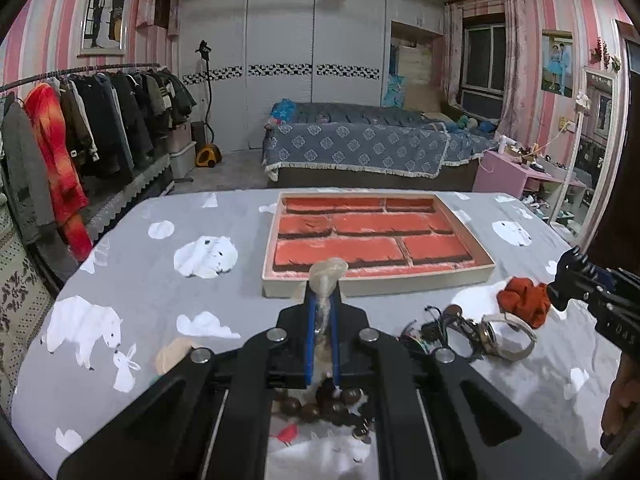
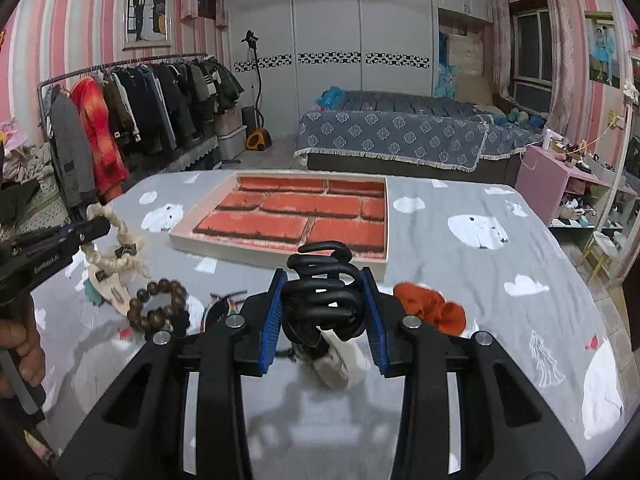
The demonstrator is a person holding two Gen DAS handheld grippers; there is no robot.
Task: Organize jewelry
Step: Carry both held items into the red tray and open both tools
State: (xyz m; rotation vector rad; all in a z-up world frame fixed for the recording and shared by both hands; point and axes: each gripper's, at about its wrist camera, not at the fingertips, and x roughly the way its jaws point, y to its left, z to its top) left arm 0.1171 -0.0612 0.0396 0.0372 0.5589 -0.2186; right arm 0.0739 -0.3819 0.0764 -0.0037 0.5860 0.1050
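Observation:
My left gripper (image 1: 323,300) is shut on a cream braided hair band (image 1: 327,276) and holds it above the table, in front of the tray (image 1: 376,286); the band also shows in the right wrist view (image 2: 116,236). My right gripper (image 2: 326,280) is shut on a black hair claw clip (image 2: 322,292), just short of the tray's near rim (image 2: 280,258). The tray has a red brick-pattern lining. A brown bead bracelet (image 2: 158,308), an orange scrunchie (image 2: 432,306), a watch (image 1: 504,334) and dark cords (image 1: 432,326) lie on the table.
The table has a grey cloth with polar bears (image 1: 132,280). A white object (image 2: 340,364) lies under the right gripper. A clothes rack (image 1: 80,120) stands at left, a bed (image 1: 360,148) behind, and a pink shelf (image 1: 508,172) at right.

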